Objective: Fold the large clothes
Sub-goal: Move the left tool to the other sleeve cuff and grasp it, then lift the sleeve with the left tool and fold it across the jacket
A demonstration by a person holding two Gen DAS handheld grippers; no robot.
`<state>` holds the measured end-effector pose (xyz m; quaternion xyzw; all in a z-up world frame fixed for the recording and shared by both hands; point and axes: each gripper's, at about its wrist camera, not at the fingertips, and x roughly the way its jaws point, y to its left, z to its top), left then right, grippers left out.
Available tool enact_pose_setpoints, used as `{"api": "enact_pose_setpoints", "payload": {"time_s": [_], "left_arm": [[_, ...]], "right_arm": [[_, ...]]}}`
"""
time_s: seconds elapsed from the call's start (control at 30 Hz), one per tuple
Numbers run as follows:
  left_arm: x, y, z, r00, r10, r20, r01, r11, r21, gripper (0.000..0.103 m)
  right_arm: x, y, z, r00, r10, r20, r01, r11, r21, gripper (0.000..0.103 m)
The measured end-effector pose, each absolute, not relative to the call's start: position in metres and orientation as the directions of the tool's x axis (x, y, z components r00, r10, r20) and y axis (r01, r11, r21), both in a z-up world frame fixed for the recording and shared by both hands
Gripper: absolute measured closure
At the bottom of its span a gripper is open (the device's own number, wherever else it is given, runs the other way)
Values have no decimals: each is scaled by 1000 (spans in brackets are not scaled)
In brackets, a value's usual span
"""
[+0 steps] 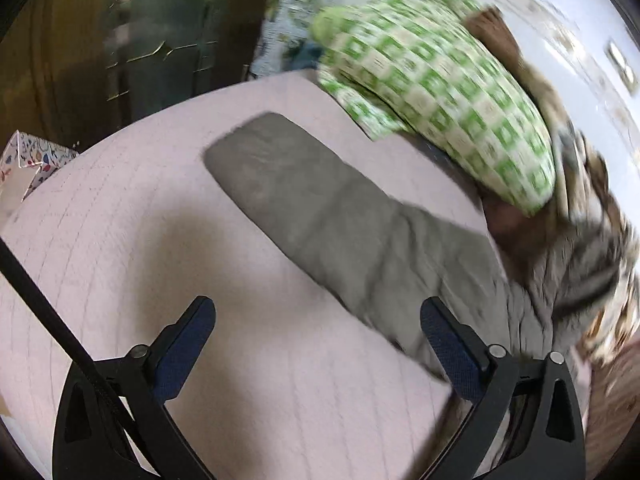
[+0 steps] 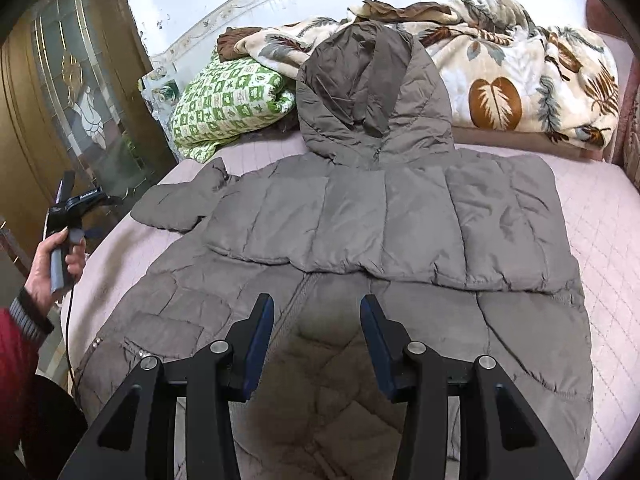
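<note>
Bed left side: bare pink quilt (image 1: 120,240) — open passage.
Middle: grey puffer coat (image 2: 360,216) spreads across, sleeve (image 1: 320,208) reaching left.
Head end: green checked pillow (image 2: 228,100) and leaf-print blanket (image 2: 520,80) — piled, blocking.

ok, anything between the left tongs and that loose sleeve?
Nothing visible. The left tongs are open and empty over bare pink bedspread, and the grey sleeve lies flat just ahead. The green pillow sits beyond the sleeve, not in the way.

Soft daylight, motion-blurred left view, fisheye-bent dark edges.
</note>
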<state>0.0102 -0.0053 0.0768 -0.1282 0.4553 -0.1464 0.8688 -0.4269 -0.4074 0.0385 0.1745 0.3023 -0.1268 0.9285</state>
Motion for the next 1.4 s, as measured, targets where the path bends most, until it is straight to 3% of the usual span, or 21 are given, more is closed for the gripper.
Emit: {"api": "enact_pose_setpoints", "payload": {"time_s": [0.07, 0.3, 0.43, 0.63, 1.0, 1.03, 1.07, 1.1, 1.13, 1.4], "left_arm": [[30, 11, 71, 532, -386, -754, 108, 914, -391, 15], [92, 60, 41, 516, -517, -683, 2, 798, -603, 25], [117, 65, 28, 518, -552, -653, -12, 758, -652, 36], [140, 71, 10, 540, -536, -649, -70, 740, -669, 37], [158, 49, -2, 599, -525, -604, -32, 738, -674, 37], [158, 46, -1, 612, -515, -601, -27, 746, -666, 40], [157, 43, 0, 625, -503, -597, -22, 753, -657, 65], [158, 39, -1, 624, -484, -614, -21, 775, -632, 82], [160, 35, -2, 617, -470, -631, -28, 788, -615, 89], [146, 32, 26, 663, -440, -605, 5, 811, -585, 90]], "right_arm": [[-429, -407, 37, 781, -130, -610, 345, 905, 249, 54], [-420, -405, 30, 773, -118, -624, 341, 906, 251, 54], [-409, -403, 22, 756, -102, -646, 336, 909, 249, 54], [-401, -400, 14, 740, -101, -665, 334, 914, 232, 54], [-404, -410, 21, 759, -110, -642, 349, 901, 258, 54], [-404, -410, 22, 759, -116, -640, 353, 900, 256, 54], [-404, -411, 22, 760, -117, -639, 354, 899, 256, 54], [-404, -413, 22, 760, -117, -639, 356, 898, 258, 54], [-404, -413, 22, 759, -119, -641, 359, 897, 259, 54], [-405, -414, 29, 768, -132, -627, 363, 896, 256, 54]]}}
